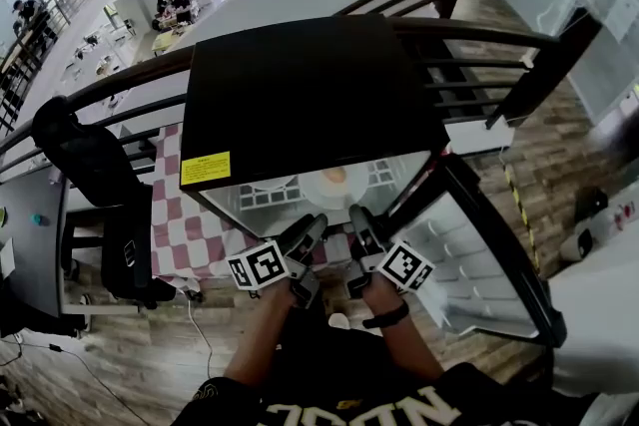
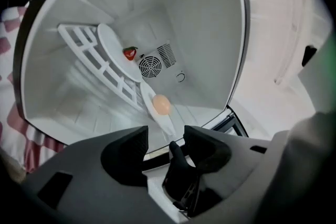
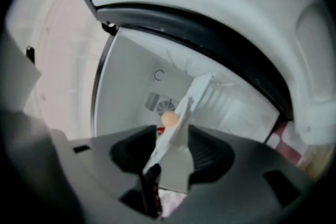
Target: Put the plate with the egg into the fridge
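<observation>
Left gripper [image 2: 165, 132]: jaws apart, empty; plate [image 2: 168, 124] ahead
Right gripper [image 3: 173, 139]: jaws apart around plate rim
Risk: retreat snags rim; egg [image 2: 161, 105] rolls

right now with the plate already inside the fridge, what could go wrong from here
1. The white round plate has its rim between the open right tongs; pulling back crookedly could drag it off the white slatted rack.
2. The pale orange egg lies loose and may roll off if the plate is bumped.
</observation>
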Motion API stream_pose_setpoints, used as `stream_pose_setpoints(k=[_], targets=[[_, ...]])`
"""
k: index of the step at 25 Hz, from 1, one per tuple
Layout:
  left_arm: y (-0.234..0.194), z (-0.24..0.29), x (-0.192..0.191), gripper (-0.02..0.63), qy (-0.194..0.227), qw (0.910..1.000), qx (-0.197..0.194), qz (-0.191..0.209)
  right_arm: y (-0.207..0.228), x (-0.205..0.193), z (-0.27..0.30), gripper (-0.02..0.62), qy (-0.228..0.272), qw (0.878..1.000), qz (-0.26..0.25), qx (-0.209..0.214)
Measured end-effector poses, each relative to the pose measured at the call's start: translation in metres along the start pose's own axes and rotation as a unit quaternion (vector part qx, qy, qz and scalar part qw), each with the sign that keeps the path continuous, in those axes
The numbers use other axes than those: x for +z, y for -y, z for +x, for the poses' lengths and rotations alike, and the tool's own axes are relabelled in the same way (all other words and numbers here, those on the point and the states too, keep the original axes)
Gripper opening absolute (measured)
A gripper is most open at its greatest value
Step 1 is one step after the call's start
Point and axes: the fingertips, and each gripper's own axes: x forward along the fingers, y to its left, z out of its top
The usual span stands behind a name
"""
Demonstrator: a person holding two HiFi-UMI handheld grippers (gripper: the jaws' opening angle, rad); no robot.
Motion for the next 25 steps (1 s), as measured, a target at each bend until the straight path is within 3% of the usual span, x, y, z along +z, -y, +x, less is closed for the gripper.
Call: stream_pose_setpoints(k=[4, 8, 13, 19, 23, 25], targets=[[-0.008, -0.012, -0.01, 0.218, 0.001, 0.9976, 0.027, 0.064, 0.001, -0.005, -0.014, 0.179, -0.011, 0.996, -0.09, -0.017], [-0.012, -0.014, -0.024, 0.218, -0.02, 0.9909, 0.037, 0.127, -0.003, -0.007, -0.02, 0.179, -0.028, 0.977, -0.208, -0.041], [-0.01, -0.015, -0.026, 0.215, -0.019, 0.9616, 0.071, 0.264, -0.011, -0.01, -0.021, 0.179, -0.046, 0.933, -0.35, -0.07], [-0.006, -0.019, -0.008, 0.192, 0.026, 0.9473, 0.086, 0.307, -0.011, -0.016, -0.019, 0.167, -0.054, 0.905, -0.412, -0.087], [-0.007, -0.019, -0.001, 0.15, 0.017, 0.9187, 0.118, 0.376, -0.008, -0.022, -0.015, 0.144, -0.06, 0.903, -0.417, -0.091], [-0.008, -0.016, 0.0, 0.135, 0.012, 0.9139, 0.122, 0.387, -0.009, -0.024, -0.012, 0.13, -0.062, 0.9, -0.423, -0.09]])
